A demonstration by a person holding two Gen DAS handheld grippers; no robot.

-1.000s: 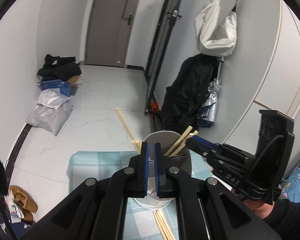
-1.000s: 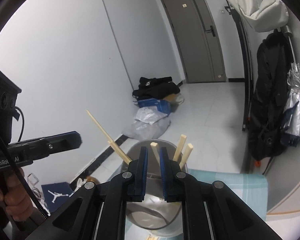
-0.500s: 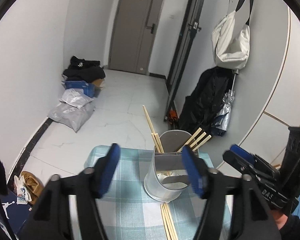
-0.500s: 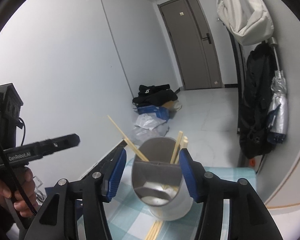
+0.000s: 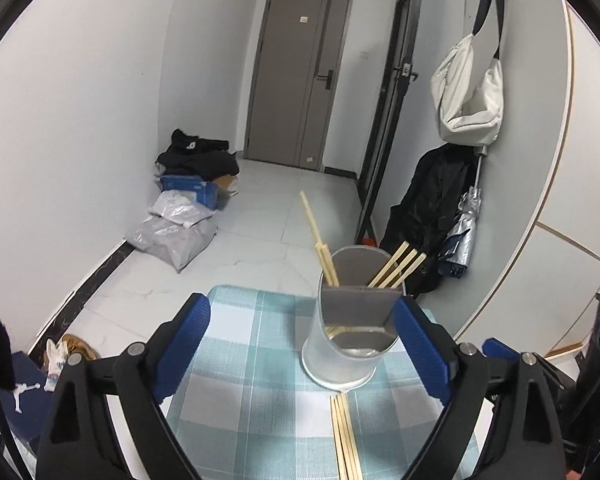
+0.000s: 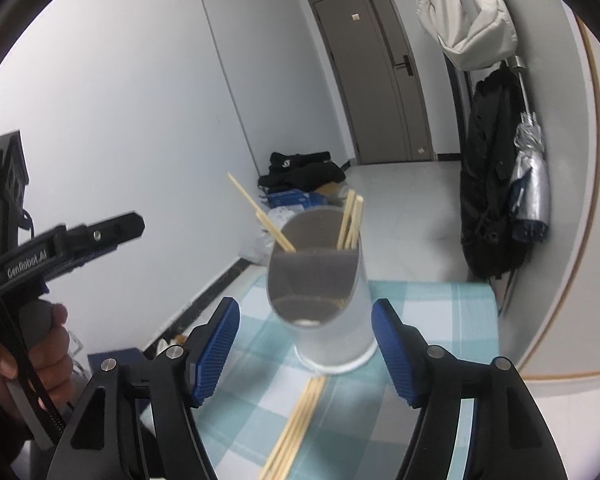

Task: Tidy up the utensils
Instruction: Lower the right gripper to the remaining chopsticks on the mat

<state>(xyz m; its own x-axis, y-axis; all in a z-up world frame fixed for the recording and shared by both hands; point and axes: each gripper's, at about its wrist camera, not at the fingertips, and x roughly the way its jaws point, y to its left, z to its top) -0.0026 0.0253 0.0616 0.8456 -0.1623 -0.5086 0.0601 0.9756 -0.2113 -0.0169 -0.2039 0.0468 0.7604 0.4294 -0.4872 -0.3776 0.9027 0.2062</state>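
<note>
A grey cylindrical utensil holder stands upright on the teal checked tablecloth. Several wooden chopsticks lean inside it. More loose chopsticks lie flat on the cloth in front of its base. My left gripper has wide jaws that are still opening, and its pads touch nothing. In the right wrist view the holder stands just beyond my right gripper. Its jaws are opening too, clear of the holder's sides, with loose chopsticks below. A hand holds the left gripper at that view's left.
The small table ends just past the holder, with white floor beyond. A curved white wall runs close on the right, with a hanging bag and a dark coat. Bags and clothes lie by the left wall.
Both grippers were shut close over the holder's rim a second ago. Both have since opened wide and drawn back, so the whole holder and the loose chopsticks now show.
</note>
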